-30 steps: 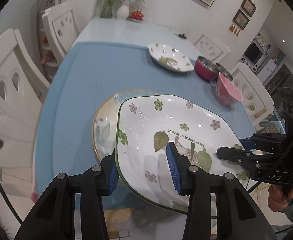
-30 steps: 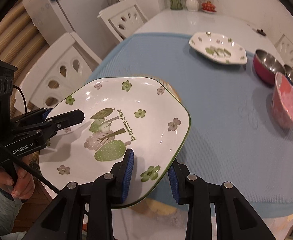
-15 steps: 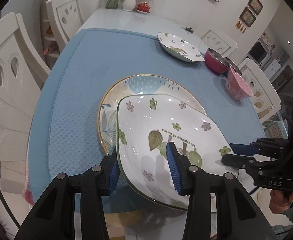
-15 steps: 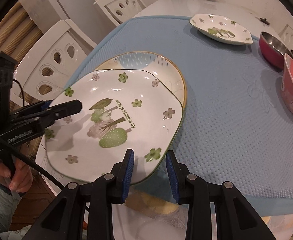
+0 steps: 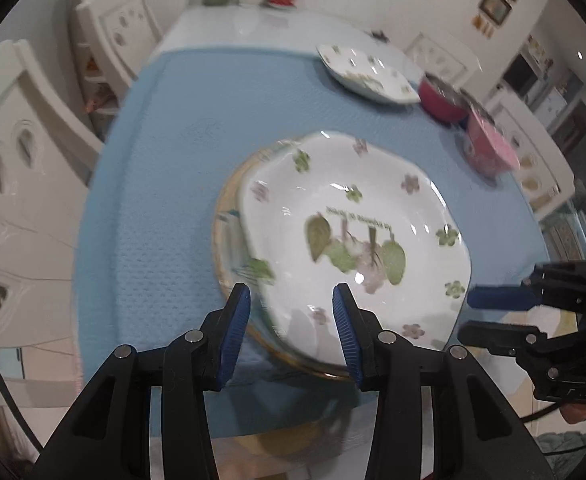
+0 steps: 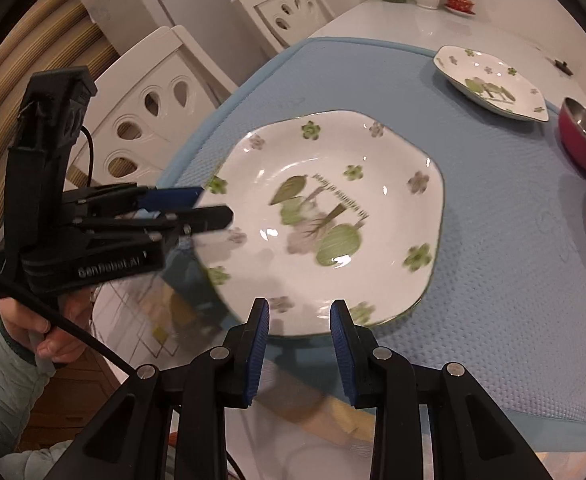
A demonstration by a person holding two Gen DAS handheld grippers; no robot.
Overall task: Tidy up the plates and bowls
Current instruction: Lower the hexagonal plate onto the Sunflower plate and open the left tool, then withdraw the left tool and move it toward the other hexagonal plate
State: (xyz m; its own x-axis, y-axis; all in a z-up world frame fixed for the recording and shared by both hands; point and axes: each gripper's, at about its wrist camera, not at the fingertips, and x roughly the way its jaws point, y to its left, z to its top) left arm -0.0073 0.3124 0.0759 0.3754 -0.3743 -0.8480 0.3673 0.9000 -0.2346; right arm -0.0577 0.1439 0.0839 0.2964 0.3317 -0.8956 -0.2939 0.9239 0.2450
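The flowered plate (image 5: 353, 232) lies straight ahead of both grippers and a little below them, on top of a round gold-rimmed plate (image 5: 229, 240), which shows only as a crescent on its left side. Both plates are on the blue mat (image 5: 165, 152) at the near end of the table (image 5: 229, 24).

The plate is almost square with rounded corners, so it has no real long axis. Neither hand is nearer, because each one is at the rim. The left gripper (image 5: 291, 332) stands astride the near left edge and the right gripper (image 6: 299, 332) astride the near right edge.

The right gripper looks closed on the rim, with the edge running between its blue pads. For the left gripper the rim is between the pads too, but I cannot tell if they press on it, since the picture is blurred there.

In my judgement the next move is to let go and draw both grippers back toward the person, along the line they point. The plate must not be dragged off the one under it.

The plate is glossy white with a thin green edge, small green and lilac flowers, and a printed group of trees with one line of text. It is shallow, with a raised, sloping rim.
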